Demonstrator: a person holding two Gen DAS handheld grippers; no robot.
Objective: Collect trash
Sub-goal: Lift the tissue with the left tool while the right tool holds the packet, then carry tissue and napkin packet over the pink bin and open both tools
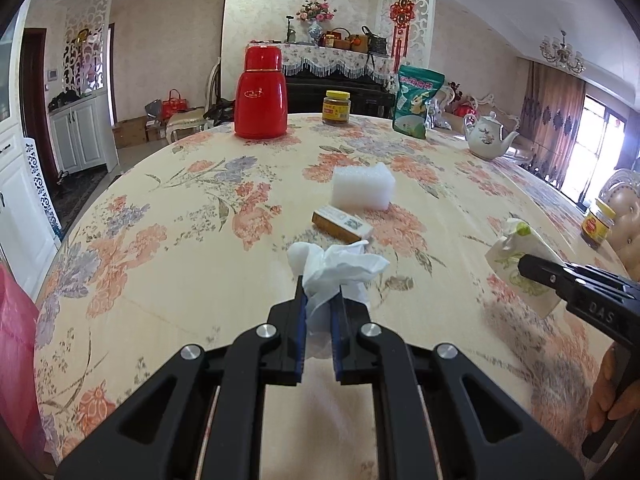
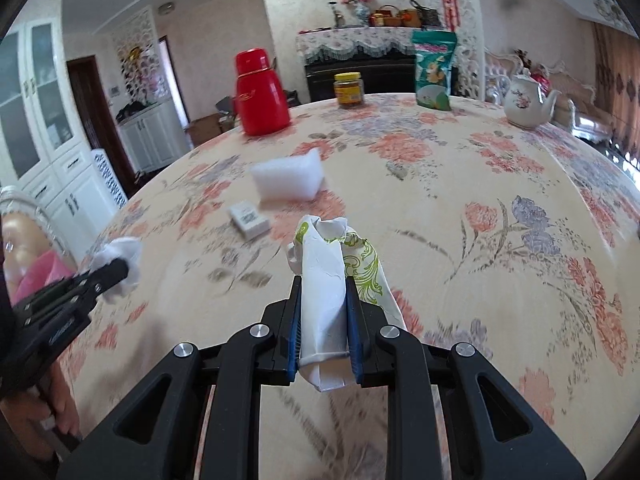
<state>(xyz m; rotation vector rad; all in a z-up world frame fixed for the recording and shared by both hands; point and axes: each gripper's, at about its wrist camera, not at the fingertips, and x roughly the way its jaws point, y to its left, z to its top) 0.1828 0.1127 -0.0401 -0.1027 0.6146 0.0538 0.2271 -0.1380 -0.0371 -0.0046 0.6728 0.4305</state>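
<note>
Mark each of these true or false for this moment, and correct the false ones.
1. The left gripper is shut on a crumpled white tissue. True.
2. The right gripper is open with nothing in it. False: it is shut on a crushed paper cup with a green pattern.
3. The white foam block lies on the table. True.
4. The red thermos lies on its side. False: it stands upright.
5. The small box sits beyond the foam block. False: it lies nearer.

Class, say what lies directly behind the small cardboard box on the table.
A white foam block lies just behind the small box. Whether they touch cannot be told; the table beneath them is covered.
</note>
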